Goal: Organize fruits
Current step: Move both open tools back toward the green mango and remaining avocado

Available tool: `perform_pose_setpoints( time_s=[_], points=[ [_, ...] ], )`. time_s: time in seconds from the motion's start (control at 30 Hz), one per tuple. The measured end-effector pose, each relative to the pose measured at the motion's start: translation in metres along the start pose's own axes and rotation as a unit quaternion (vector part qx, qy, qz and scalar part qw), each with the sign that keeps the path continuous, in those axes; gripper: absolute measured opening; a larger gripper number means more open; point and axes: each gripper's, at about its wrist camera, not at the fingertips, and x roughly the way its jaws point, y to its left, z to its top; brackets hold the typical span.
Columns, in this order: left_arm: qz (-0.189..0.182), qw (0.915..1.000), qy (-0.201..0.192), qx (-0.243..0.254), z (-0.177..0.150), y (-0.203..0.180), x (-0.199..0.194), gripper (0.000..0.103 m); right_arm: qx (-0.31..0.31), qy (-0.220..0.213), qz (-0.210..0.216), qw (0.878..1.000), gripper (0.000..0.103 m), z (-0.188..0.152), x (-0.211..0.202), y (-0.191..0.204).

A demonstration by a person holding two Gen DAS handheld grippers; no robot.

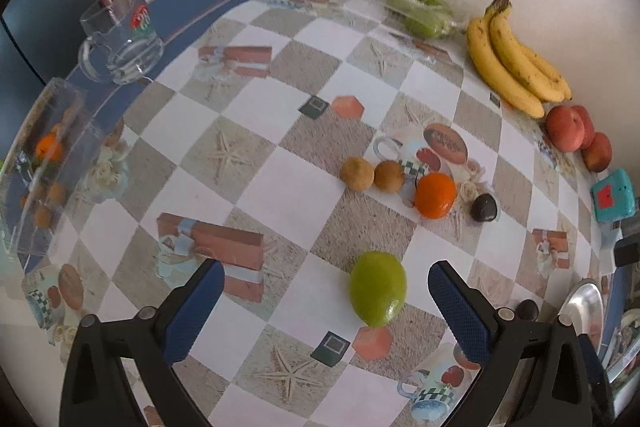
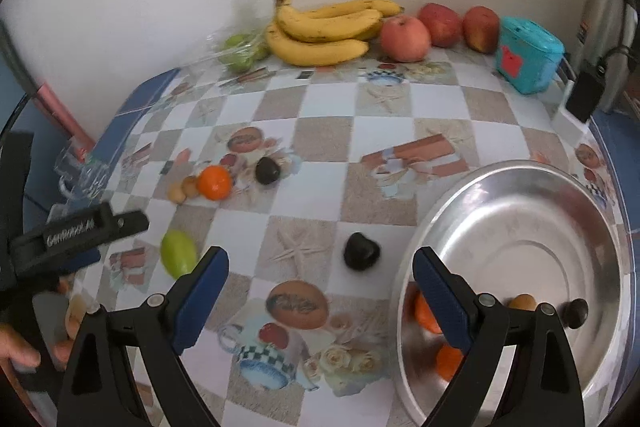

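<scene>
Checkered picture-print tablecloth (image 1: 280, 163) carries scattered fruit; an oval green lime (image 1: 378, 289) lies just ahead between the left gripper (image 1: 324, 301)'s wide-apart jaws, nearer its right finger, long axis seemingly pointing away; right gripper (image 2: 320, 293) gapes empty.

White lettering on the black left gripper (image 2: 76, 227), at the left edge of the right wrist view, seems to read "GenRobotAI". The glass mug's (image 1: 120, 35) red-green logo is unreadable.

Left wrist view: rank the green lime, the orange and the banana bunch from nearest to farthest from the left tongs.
1. Green lime, lying between the open left tongs.
2. Orange, mid-table, slightly right.
3. Banana bunch, far right against the wall.
</scene>
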Motion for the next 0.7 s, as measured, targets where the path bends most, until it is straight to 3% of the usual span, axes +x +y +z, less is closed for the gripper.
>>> perform_pose_setpoints(
  time_s=[0.27,0.5,0.6,0.7],
  points=[
    [-0.002,0.9997,0.016,0.018,-0.003,-0.013,0.012,0.103,0.017,-0.012,-0.01,1.0,0.094,0.011,0.0,-0.01],
    [-0.001,0.9994,0.022,0.027,-0.003,-0.02,0.018,0.103,0.03,-0.008,-0.051,0.998,0.094,0.018,0.01,-0.015],
    [-0.004,0.9994,0.024,0.025,-0.003,-0.02,0.019,0.103,0.033,-0.008,-0.042,0.999,0.093,0.02,0.013,-0.017],
    [-0.008,0.9994,0.029,0.016,-0.003,-0.018,0.023,0.103,0.04,-0.005,-0.029,0.999,0.085,0.021,0.018,-0.019]
  ],
)
